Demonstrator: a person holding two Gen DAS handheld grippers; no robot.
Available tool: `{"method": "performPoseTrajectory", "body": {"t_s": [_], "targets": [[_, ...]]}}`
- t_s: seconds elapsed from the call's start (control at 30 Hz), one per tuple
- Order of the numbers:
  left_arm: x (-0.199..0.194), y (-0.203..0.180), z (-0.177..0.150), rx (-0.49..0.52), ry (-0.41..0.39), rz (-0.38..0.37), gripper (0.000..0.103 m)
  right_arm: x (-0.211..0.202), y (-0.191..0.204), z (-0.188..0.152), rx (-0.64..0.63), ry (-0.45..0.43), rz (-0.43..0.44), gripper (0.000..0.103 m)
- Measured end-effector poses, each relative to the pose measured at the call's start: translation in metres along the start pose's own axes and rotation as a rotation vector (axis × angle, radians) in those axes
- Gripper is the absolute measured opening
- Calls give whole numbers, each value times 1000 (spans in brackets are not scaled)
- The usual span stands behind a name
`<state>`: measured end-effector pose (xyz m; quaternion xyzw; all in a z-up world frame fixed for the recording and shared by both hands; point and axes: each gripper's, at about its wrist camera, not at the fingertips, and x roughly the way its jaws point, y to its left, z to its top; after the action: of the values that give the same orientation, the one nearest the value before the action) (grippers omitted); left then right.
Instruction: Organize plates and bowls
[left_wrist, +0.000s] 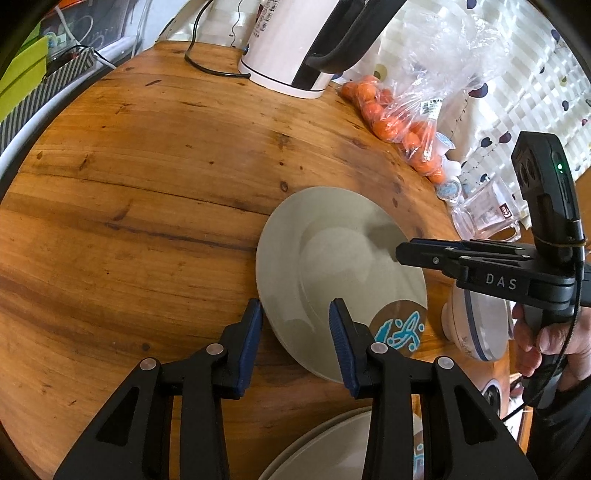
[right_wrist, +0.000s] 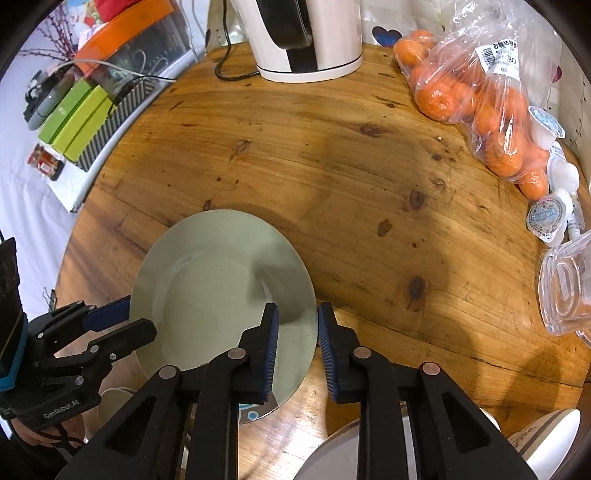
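One pale grey-green plate (right_wrist: 221, 288), round with a broad flat rim, a shallow matte well and no chips in view, sits tilted near the table's (right_wrist: 369, 177) near edge, its low side over a brown disc with a turquoise motif (left_wrist: 400, 328). Right gripper (right_wrist: 297, 345): jaws narrowly apart, straddling the plate's right rim, one blue pad inside and one outside; contact cannot be told. Left gripper (left_wrist: 295, 343): jaws partly open across the opposite rim, pads (left_wrist: 341, 339) not visibly pressing. A patterned bowl (left_wrist: 476, 325) lies on its side just beside the plate. Kettle (right_wrist: 303, 40) at the far edge; bagged oranges (right_wrist: 476, 96) along the right edge.
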<state>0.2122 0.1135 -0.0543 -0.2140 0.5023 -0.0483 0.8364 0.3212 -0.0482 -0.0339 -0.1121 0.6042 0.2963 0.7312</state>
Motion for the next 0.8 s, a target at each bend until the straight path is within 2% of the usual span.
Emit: {"method": "performPoseTrajectory", "body": {"t_s": [0.8], "targets": [[-13, 14, 0, -28, -37, 23, 39, -1, 15, 4, -12, -17, 17, 21]]}}
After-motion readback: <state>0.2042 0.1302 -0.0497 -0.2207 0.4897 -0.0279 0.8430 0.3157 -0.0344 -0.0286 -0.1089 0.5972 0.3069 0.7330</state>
